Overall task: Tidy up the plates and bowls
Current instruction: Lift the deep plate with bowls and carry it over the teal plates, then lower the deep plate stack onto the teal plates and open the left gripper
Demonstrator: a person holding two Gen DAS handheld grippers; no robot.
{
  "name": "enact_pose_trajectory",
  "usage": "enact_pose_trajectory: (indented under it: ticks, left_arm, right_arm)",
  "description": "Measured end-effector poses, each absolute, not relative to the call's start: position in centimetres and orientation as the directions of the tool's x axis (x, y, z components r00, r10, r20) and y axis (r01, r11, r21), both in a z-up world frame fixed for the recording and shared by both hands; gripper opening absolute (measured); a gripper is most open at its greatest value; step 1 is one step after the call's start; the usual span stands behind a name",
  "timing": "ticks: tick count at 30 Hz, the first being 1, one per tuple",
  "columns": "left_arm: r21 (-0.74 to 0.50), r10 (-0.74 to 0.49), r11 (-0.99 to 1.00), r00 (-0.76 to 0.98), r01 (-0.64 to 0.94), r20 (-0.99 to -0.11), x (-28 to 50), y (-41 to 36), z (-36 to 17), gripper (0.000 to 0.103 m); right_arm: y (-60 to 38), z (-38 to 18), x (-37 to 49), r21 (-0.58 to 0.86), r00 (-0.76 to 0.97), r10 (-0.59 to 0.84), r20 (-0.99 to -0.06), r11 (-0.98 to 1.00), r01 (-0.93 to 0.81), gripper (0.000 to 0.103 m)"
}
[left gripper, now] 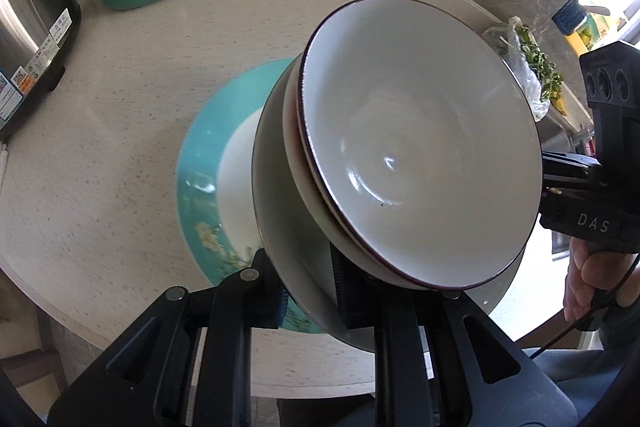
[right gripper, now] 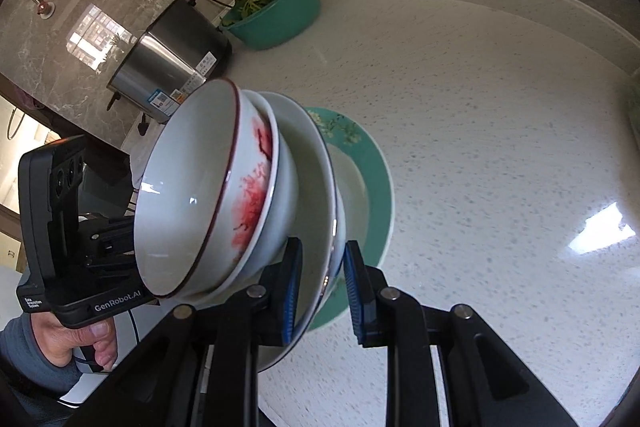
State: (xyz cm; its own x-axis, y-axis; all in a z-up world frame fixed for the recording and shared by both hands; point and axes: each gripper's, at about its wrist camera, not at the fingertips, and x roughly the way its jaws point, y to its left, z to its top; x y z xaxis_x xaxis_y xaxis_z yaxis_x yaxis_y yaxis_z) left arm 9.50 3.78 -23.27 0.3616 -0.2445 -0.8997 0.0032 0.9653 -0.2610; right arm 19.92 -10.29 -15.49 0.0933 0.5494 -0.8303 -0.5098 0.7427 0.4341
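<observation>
Two tools (left gripper: 308, 287) (right gripper: 320, 287) each pinching the white plate (left gripper: 280, 211), stacked bowls (left gripper: 420, 147) tilted sideways

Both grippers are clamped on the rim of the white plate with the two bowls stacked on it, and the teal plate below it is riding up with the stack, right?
Not quite. Both the left gripper and right gripper do clamp the white plate carrying the bowls, but the teal plate lies flat on the table; the right wrist view shows the stack tilted above it.
</observation>
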Motion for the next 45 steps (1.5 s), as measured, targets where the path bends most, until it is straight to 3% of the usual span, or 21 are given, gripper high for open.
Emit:
enact_pose_trajectory:
  ticks: [22, 45]
  left_arm:
    - [-0.25, -0.259, 0.966, 0.3, 0.07, -0.918, 12.7, 9.5, -29.1, 0.016]
    - [-0.231, -0.259, 0.965, 0.312, 0.123, -0.914, 13.4, 8.9, -29.4, 0.02]
  right_arm:
    - [-8.1, -19.0, 20.3, 0.435, 0.094, 0.519, -0.849, 0.79, -0.433, 0.023]
    - [-8.3, -19.3, 19.6, 0.42, 0.141, 0.51, -0.849, 0.812, -0.405, 0.026]
